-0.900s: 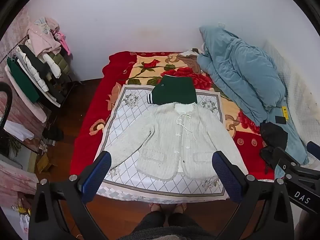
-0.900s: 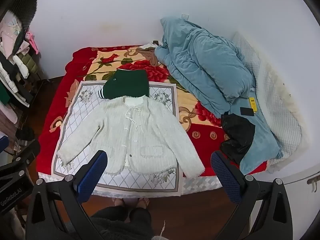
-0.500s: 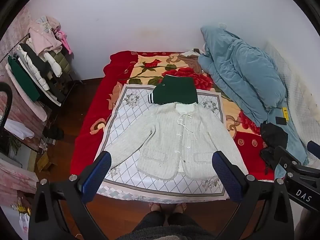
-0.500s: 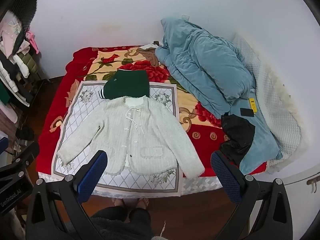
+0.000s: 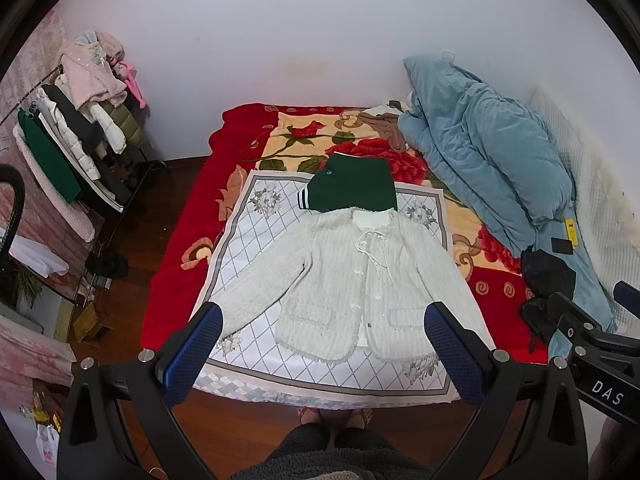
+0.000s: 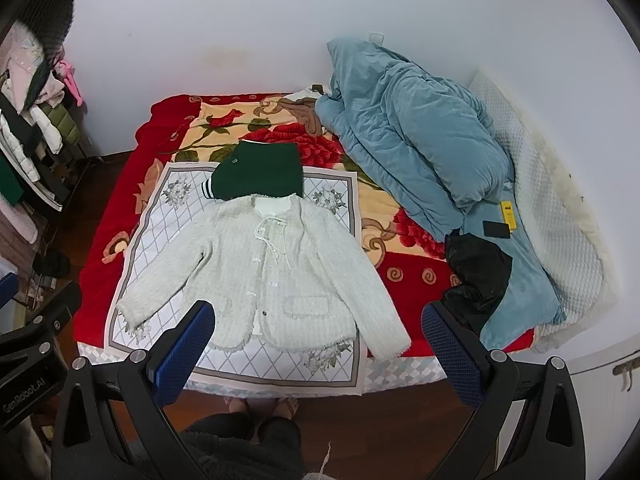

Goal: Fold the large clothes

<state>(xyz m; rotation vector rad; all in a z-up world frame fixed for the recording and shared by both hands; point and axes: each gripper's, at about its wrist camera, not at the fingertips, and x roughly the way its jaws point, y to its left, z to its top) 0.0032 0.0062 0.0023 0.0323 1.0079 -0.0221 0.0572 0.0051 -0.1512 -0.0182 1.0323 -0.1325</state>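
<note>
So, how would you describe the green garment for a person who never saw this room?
Find the bed with the red flowered blanket. On it lies a pale checked cloth holding a white jacket spread flat. The green garment is folded just beyond the jacket's collar, the only dark green piece there.

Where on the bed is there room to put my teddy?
Bare spots: the flowered blanket behind the green folded top, and the red strip between the white cardigan and the black bag. Crowded: the checked mat under the cardigan, and the right side under the blue duvet.
</note>
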